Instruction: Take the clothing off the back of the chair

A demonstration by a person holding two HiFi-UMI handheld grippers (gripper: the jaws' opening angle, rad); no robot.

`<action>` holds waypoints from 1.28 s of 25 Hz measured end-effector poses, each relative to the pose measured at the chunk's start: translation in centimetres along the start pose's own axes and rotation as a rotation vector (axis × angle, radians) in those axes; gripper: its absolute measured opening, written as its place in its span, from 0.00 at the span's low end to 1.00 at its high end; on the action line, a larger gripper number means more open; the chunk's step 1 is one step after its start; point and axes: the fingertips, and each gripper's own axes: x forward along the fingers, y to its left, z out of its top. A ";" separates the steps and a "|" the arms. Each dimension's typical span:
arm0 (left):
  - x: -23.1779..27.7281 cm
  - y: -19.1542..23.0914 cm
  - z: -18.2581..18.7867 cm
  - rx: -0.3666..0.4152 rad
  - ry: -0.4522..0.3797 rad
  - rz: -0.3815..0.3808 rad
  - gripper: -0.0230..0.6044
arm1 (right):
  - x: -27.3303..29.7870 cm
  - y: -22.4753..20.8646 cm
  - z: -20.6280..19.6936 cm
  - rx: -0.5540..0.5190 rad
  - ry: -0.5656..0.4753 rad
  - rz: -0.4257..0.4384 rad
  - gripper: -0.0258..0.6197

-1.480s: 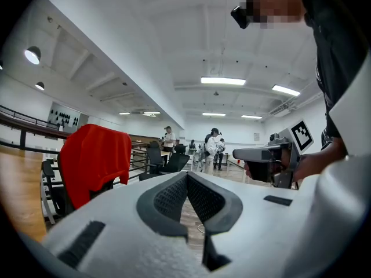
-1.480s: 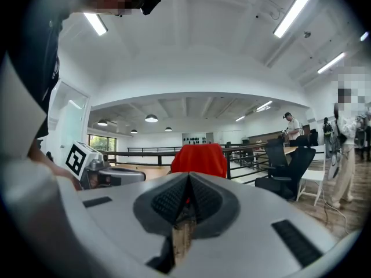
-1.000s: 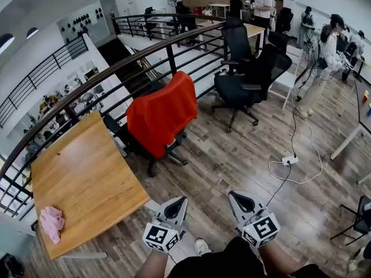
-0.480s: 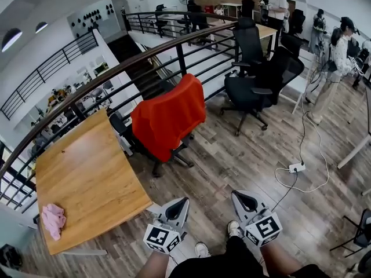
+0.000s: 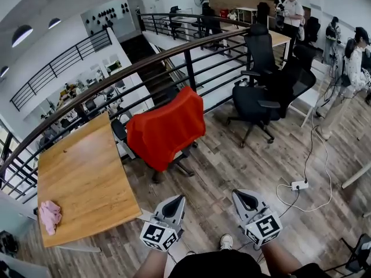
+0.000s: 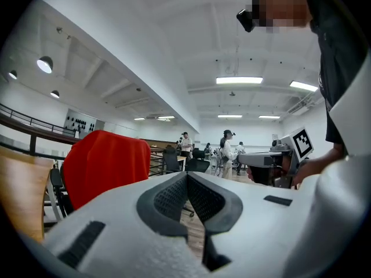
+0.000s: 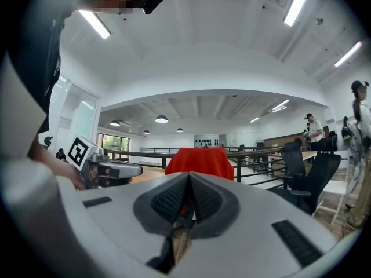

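A red garment hangs over the back of a black office chair that stands beside a wooden table. It shows too in the left gripper view, as red garment, and straight ahead in the right gripper view, as red garment. My left gripper and right gripper are held side by side near my body, well short of the chair. Both are shut with nothing between their jaws. They point level toward the chair.
A railing runs behind the chair along a stairwell. A pink cloth lies on the table's near corner. Black chairs stand to the right, a power strip with cable lies on the wood floor, and people stand at the far right.
Both grippers and my head have moved forward across the floor, and the view has swung: the chair and red garment now sit nearer the middle. The jaws stayed shut.
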 end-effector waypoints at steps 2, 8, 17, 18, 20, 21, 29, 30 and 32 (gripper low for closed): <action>1.6 -0.2 0.4 0.010 -0.005 0.020 0.06 | 0.2 -2.0 -0.1 0.005 0.002 0.014 0.05; 3.9 -0.6 0.2 0.007 0.003 0.087 0.06 | 0.9 -4.9 -0.1 0.002 -0.006 0.088 0.05; 5.0 3.9 -1.4 -0.021 0.024 0.198 0.06 | 5.8 -6.3 -2.1 0.042 0.020 0.166 0.05; 5.2 4.7 -1.4 -0.023 0.020 0.209 0.06 | 6.8 -6.5 -2.3 0.043 0.025 0.174 0.05; 5.7 6.4 -1.2 -0.023 0.015 0.225 0.06 | 9.0 -6.5 -2.1 0.039 0.023 0.191 0.05; 5.9 7.2 -1.1 -0.021 0.014 0.231 0.06 | 10.0 -6.5 -1.7 0.037 0.017 0.198 0.05; 6.7 16.5 -0.5 -0.010 0.013 0.307 0.06 | 19.0 -7.8 0.2 0.054 -0.003 0.217 0.05; 6.7 17.5 -0.4 -0.011 0.012 0.319 0.06 | 20.0 -7.9 0.4 0.051 -0.003 0.223 0.05; 6.8 19.3 -0.1 -0.015 0.007 0.341 0.06 | 21.7 -8.0 0.6 0.054 -0.003 0.233 0.05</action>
